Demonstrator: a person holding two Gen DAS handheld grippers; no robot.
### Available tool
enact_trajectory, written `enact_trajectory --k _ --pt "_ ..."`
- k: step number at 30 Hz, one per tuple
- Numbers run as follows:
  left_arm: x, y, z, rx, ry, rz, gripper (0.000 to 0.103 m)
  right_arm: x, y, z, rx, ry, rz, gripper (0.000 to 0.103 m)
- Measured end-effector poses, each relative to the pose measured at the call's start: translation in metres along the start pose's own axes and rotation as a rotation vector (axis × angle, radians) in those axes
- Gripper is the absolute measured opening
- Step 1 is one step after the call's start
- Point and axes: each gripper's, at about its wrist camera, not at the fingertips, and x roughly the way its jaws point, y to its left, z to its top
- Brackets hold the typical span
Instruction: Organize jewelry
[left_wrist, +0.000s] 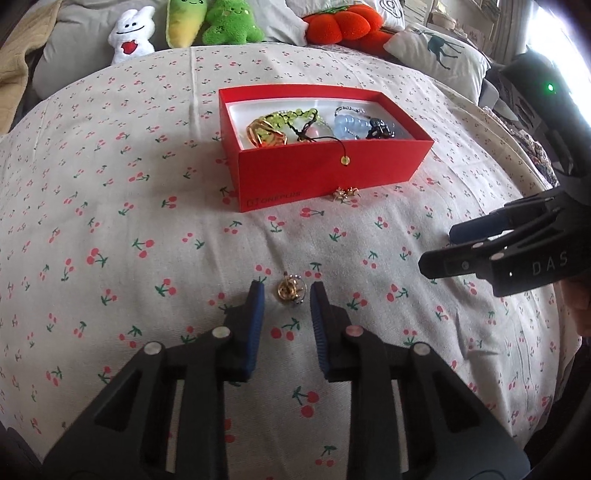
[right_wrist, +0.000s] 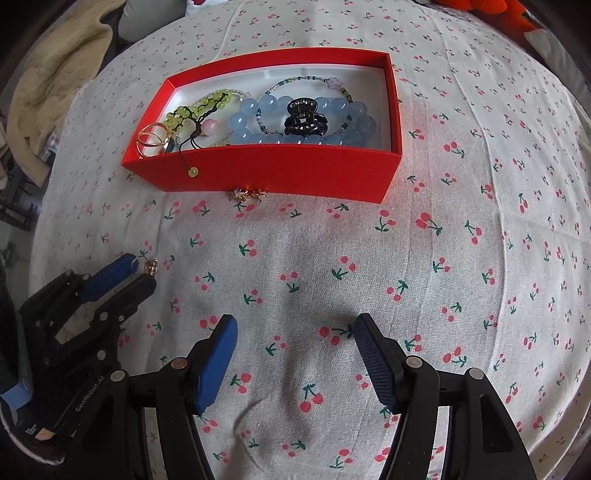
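A red box (left_wrist: 325, 173) (right_wrist: 280, 173) stands on the cherry-print cloth. It holds a blue bead bracelet (right_wrist: 255, 118), a green bead bracelet (right_wrist: 184, 110), gold rings (right_wrist: 151, 138), a black hair clip (right_wrist: 304, 116) and a thin beaded chain (right_wrist: 314, 79). A small gold earring pair (left_wrist: 345, 192) (right_wrist: 249, 194) lies against the box front. A gold ring piece (left_wrist: 289, 290) (right_wrist: 149, 266) lies on the cloth between the tips of my left gripper (left_wrist: 287, 295) (right_wrist: 138, 271), which is open around it. My right gripper (right_wrist: 295, 328) (left_wrist: 439, 247) is open and empty over bare cloth.
Plush toys (left_wrist: 221, 22) and pillows (left_wrist: 439, 51) line the far edge of the bed. A beige blanket (right_wrist: 55, 85) lies at the left. A green bead on a black cord (left_wrist: 345, 160) hangs over the box front.
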Motion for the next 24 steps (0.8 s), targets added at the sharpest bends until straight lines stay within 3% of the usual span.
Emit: enact_trajectory --k 2,4,17,20,24 --pt "0.002 0.0 0.001 -0.019 0.011 -0.011 0.007 0.0 0.001 0.001 -0.002 0.0 0.001 0.067" --pt "0.003 -0.001 0.001 -0.038 0.018 -0.023 0.003 0.0 0.002 0.003 -0.003 0.0 0.001 0.067" --pt "-0.025 0.006 0.015 -0.155 -0.043 -0.124 0.002 -0.011 0.003 -0.009 -0.009 -0.01 0.0 0.067" --pt "-0.021 0.006 0.015 -0.15 -0.017 -0.109 0.002 -0.009 0.007 -0.009 -0.021 -0.008 -0.001 0.067" --pt "-0.002 0.018 0.008 -0.179 0.081 -0.059 0.002 -0.006 0.014 -0.013 -0.034 -0.007 -0.01 0.067"
